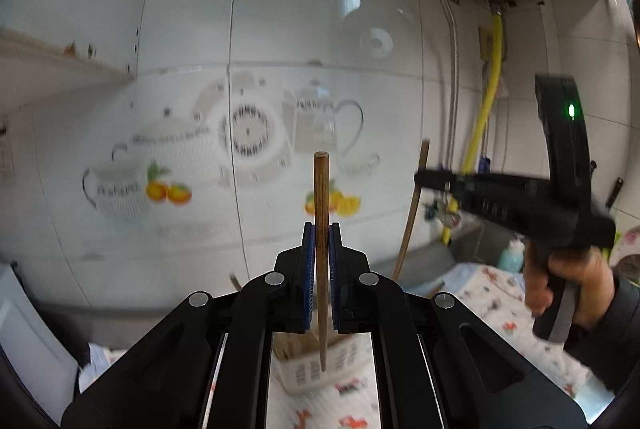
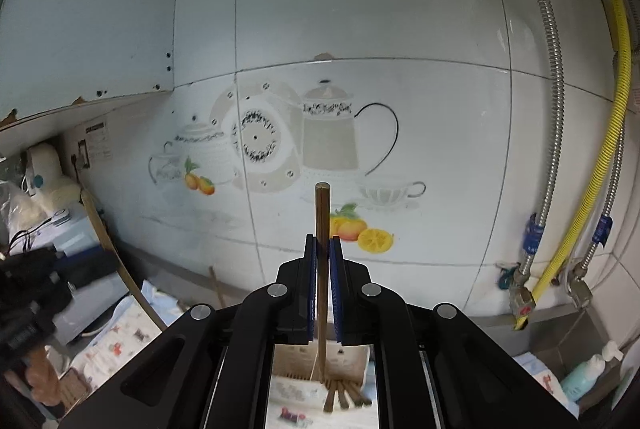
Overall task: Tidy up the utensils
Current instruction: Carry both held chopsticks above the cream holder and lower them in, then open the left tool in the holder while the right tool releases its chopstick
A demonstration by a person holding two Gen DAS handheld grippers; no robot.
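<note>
A light, stiff chopstick (image 1: 321, 213) is clamped upright mid-shaft by the left gripper (image 1: 321, 229), another chopstick (image 2: 322, 229) likewise by the right gripper (image 2: 322, 241); prob. slippery.

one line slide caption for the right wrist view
Right gripper shut on an upright chopstick before a teapot-patterned tiled wall.

No text can be read: lettering on the wall sticker (image 2: 96, 143) and black gripper body (image 1: 494, 207) is too blurred.
</note>
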